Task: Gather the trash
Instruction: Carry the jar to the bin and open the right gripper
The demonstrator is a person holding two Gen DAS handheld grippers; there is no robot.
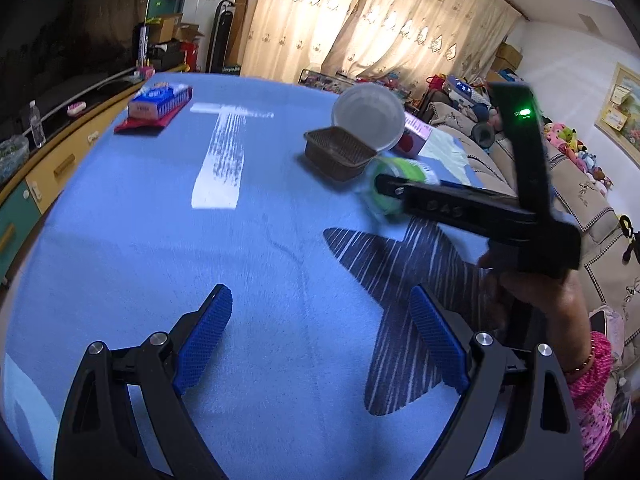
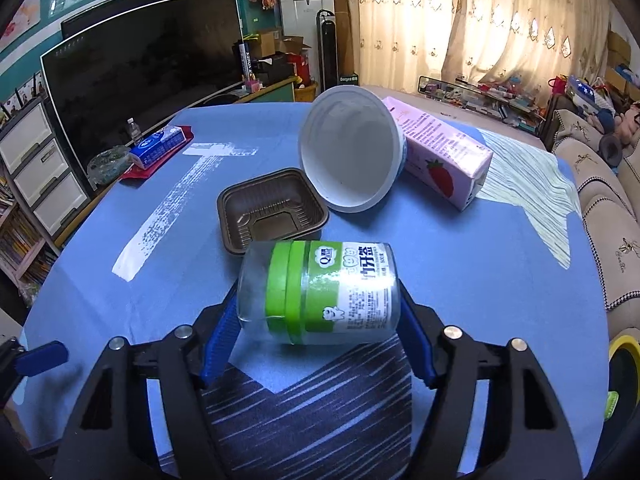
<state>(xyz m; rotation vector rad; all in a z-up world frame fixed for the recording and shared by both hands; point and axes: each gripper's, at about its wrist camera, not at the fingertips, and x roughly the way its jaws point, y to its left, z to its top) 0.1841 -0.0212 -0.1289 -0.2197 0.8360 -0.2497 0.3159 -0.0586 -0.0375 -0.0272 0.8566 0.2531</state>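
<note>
1. Toothpick jar (image 2: 320,292): lies sideways above the blue tablecloth (image 2: 480,280), clamped end to end by the right gripper (image 2: 318,312); probably light, slick plastic.
2. Left gripper (image 1: 320,332): spread wide, holding nothing.
3. Beyond: brown tray (image 2: 272,210), white cup (image 2: 348,152), pink carton (image 2: 440,152).
</note>
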